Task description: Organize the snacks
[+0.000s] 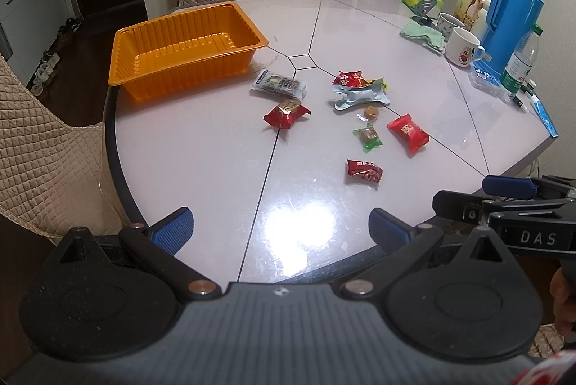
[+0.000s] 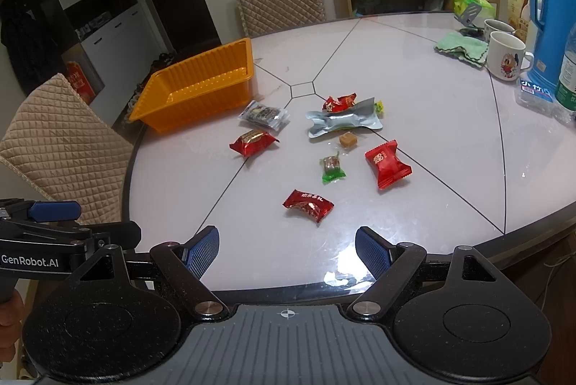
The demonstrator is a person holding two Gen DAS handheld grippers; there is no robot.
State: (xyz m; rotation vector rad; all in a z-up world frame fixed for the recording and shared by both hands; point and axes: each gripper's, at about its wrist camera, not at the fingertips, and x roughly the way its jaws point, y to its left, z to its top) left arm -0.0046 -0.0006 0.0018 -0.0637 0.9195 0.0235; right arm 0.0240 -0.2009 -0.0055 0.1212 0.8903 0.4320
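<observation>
From the left wrist view, the left gripper (image 1: 280,226) is hovering low over the near edge of the table (image 1: 187,161), jaws spread wide and holding nothing; the orange tray (image 1: 136,75) is sitting at the far left of the table and is showing a bare floor, so nothing appears to be sorted yet; the snacks are lying loose to its right: a grey packet (image 1: 279,84) just beside the tray, a gold-topped red candy (image 1: 287,113) near it, a silver wrapper (image 1: 360,92) with a red piece (image 1: 347,78) touching its far edge, a caramel cube (image 1: 370,112), a green candy (image 1: 367,137), a red pillow pack (image 1: 408,133) and a dark red candy (image 1: 364,171) nearest the gripper; the right gripper (image 1: 504,194) is entering at the right margin, and its jaws cannot be judged here. From the right wrist view, the right gripper (image 2: 287,251) is also hanging released and empty, fingers apart over the near rim; the dark red candy (image 2: 308,205) is lying just ahead of it; the tray (image 2: 216,93) is again reading empty; the left gripper (image 2: 54,215) is showing at the left edge. Judgement: the task is standing at its start; every loose piece is awaiting transfer to the tray, and the silver wrapper, seemingly torn open, may be waste.
</observation>
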